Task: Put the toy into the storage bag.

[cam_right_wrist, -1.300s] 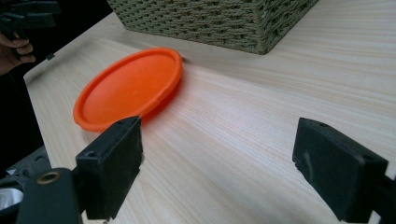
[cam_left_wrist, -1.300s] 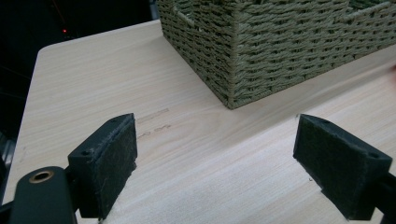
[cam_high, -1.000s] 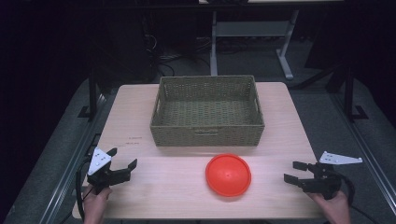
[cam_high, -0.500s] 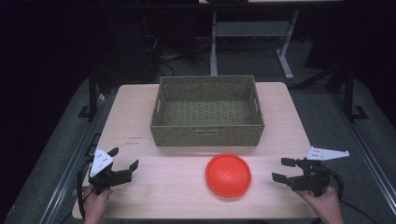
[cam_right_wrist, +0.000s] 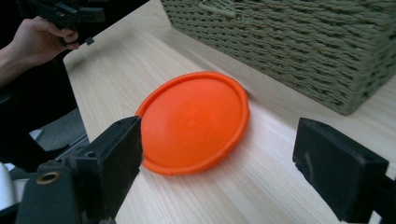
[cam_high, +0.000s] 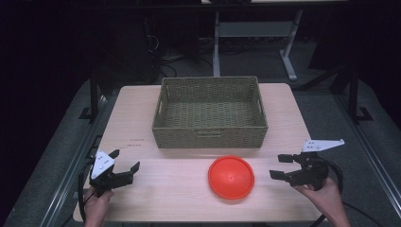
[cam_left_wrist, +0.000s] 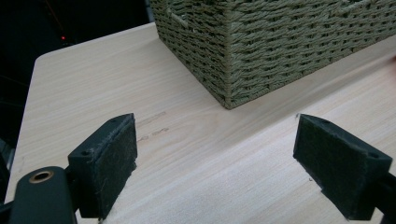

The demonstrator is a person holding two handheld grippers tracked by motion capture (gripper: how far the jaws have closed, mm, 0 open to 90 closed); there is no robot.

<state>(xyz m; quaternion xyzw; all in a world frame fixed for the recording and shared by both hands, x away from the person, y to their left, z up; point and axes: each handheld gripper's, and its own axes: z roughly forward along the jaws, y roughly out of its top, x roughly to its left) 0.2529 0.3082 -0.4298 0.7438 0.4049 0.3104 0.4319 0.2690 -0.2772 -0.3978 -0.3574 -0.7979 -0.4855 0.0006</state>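
The right gripper [cam_high: 282, 166] has been edging leftward toward the round orange plastic plate [cam_high: 231, 177], fingers spread wide and holding nothing. The plate is lying upside down on the pale wooden desk [cam_high: 142, 123], just before the woven green basket [cam_high: 210, 112]. The left gripper [cam_high: 124, 162] is hovering at the desk's near-left corner, fingers apart.

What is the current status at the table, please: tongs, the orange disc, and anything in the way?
Both tongs open: left tongs idle, right tongs facing the orange disc. Disc flat on the table, just in front of the wicker basket. Path clear.
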